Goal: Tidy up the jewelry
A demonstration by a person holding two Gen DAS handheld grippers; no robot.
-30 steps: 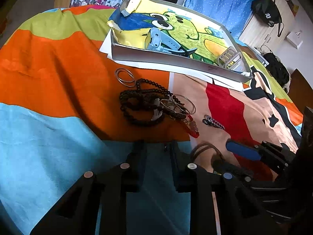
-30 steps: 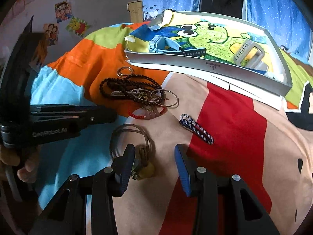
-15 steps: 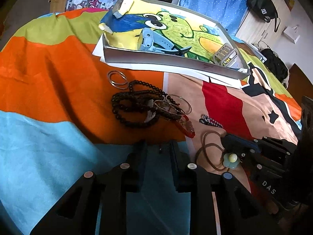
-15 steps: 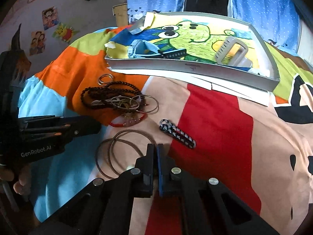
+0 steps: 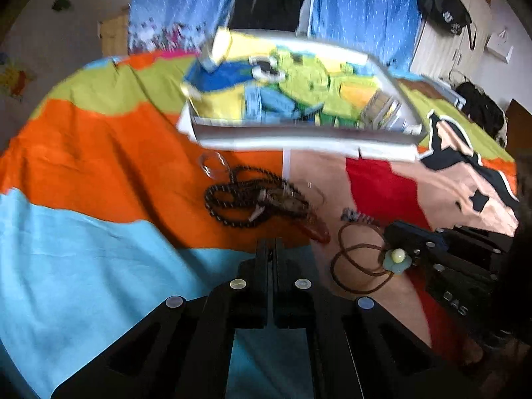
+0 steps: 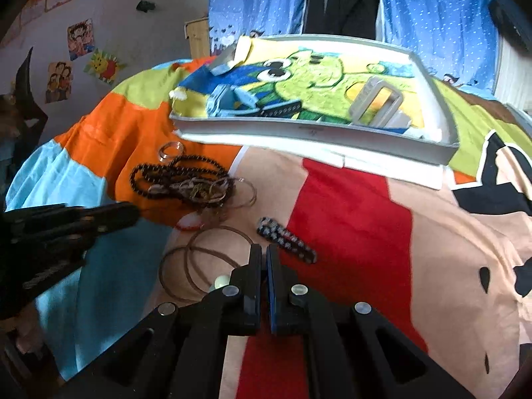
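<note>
A tangle of dark bead necklaces and bangles (image 5: 256, 199) (image 6: 186, 183) lies on the colourful bedspread. A brown cord necklace with a pale green flower pendant (image 5: 394, 259) (image 6: 199, 259) lies beside it. My right gripper (image 6: 263, 256) is shut on that necklace at the pendant; it shows at the right of the left wrist view (image 5: 399, 236). My left gripper (image 5: 273, 249) is shut and empty, just short of the bead pile, and shows in the right wrist view (image 6: 133, 212). The grey tray (image 5: 299, 133) (image 6: 316, 133) with a cartoon lining stands behind.
A patterned hair clip (image 6: 286, 239) (image 5: 357, 216) lies right of the pile. Two rings (image 6: 171, 149) (image 5: 212, 164) lie near the tray's front left. In the tray are a blue watch (image 6: 232, 99) and a grey clip (image 6: 375, 103). Blue curtains hang behind.
My left gripper has closed from open. My right gripper closed on the cord necklace's pendant and lifted slightly. Both views have tilted upward.
</note>
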